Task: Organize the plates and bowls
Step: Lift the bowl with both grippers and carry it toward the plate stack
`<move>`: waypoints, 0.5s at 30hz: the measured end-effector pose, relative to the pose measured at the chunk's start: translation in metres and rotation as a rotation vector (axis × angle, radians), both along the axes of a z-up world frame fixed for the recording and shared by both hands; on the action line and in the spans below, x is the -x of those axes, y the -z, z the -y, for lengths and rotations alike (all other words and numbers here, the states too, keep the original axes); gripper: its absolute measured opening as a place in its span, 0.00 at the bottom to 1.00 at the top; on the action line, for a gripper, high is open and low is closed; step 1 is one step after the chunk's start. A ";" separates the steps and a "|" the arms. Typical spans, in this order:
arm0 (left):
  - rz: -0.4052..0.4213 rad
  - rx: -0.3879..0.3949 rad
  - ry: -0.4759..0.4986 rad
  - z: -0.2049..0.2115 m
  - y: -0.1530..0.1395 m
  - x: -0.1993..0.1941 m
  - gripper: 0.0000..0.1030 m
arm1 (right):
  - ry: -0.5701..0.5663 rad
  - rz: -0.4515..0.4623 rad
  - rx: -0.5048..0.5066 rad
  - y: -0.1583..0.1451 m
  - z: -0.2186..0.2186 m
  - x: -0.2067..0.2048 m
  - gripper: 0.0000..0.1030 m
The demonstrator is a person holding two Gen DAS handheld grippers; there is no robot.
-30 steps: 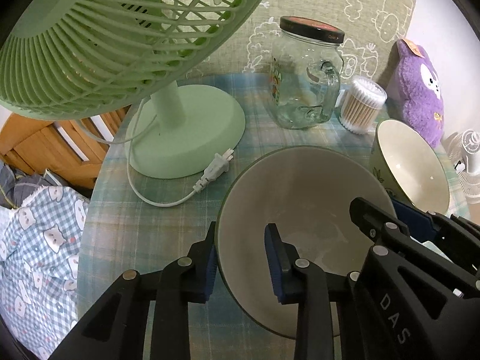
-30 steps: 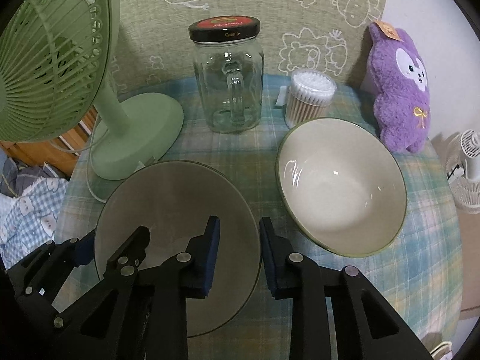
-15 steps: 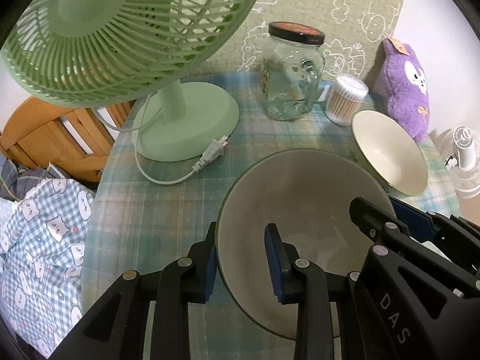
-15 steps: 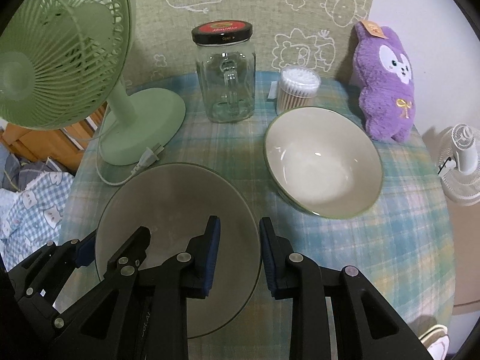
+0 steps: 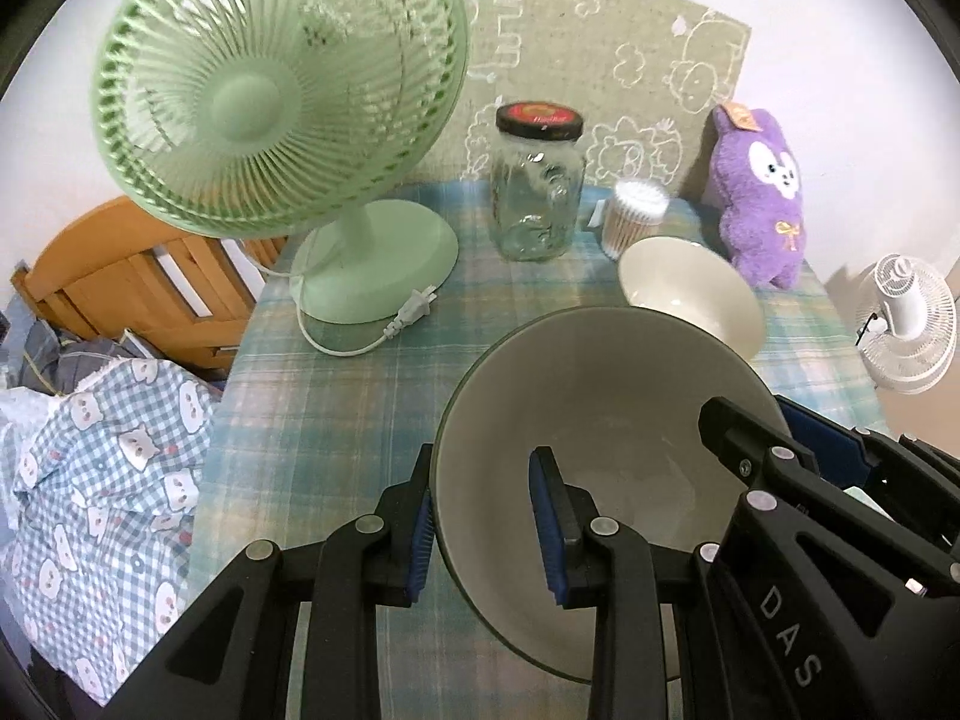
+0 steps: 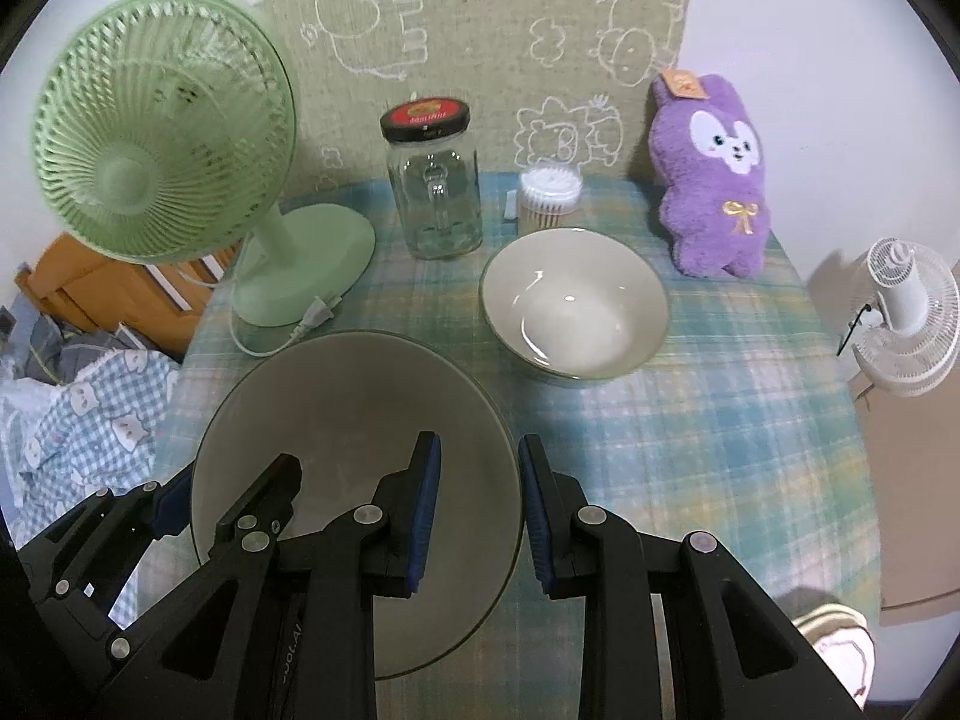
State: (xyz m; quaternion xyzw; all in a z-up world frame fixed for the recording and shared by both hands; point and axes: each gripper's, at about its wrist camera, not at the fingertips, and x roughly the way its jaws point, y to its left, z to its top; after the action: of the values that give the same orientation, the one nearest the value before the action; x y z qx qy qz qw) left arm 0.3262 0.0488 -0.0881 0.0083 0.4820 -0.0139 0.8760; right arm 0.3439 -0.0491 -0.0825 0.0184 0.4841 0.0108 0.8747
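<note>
Midway, both claws, left (image 5: 483, 525) and right (image 6: 477, 519), clamp the plate's (image 6: 336, 408) opposite rims; the bowl (image 6: 573, 303) beyond it, beside the jar (image 6: 435, 192), awaits stacking.

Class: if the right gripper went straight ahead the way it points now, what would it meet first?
Probably the white bowl on the table; the right gripper, already astride the big bowl's rim, points roughly there, though depth is unclear.

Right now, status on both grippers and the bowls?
Left gripper and right gripper each straddle the near bowl's rim, one either side. Second bowl sits apart. Glass jar and green fan stand behind.
</note>
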 end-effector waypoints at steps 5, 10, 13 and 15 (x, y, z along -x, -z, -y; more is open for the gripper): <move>0.019 -0.002 -0.006 0.009 -0.018 0.020 0.28 | -0.003 0.019 -0.005 -0.020 0.010 0.024 0.29; 0.035 0.008 -0.012 0.020 -0.031 0.041 0.28 | -0.009 0.036 0.004 -0.036 0.021 0.048 0.29; 0.043 0.008 -0.010 0.027 -0.038 0.054 0.28 | -0.010 0.046 0.007 -0.044 0.028 0.064 0.29; 0.047 0.009 -0.013 0.032 -0.042 0.064 0.28 | -0.012 0.052 0.006 -0.048 0.032 0.073 0.29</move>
State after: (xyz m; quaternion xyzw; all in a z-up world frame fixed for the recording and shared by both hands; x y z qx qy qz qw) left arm 0.2626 0.0171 -0.0460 0.0016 0.4612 -0.0102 0.8872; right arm 0.2707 -0.0815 -0.0346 0.0127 0.4613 0.0150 0.8870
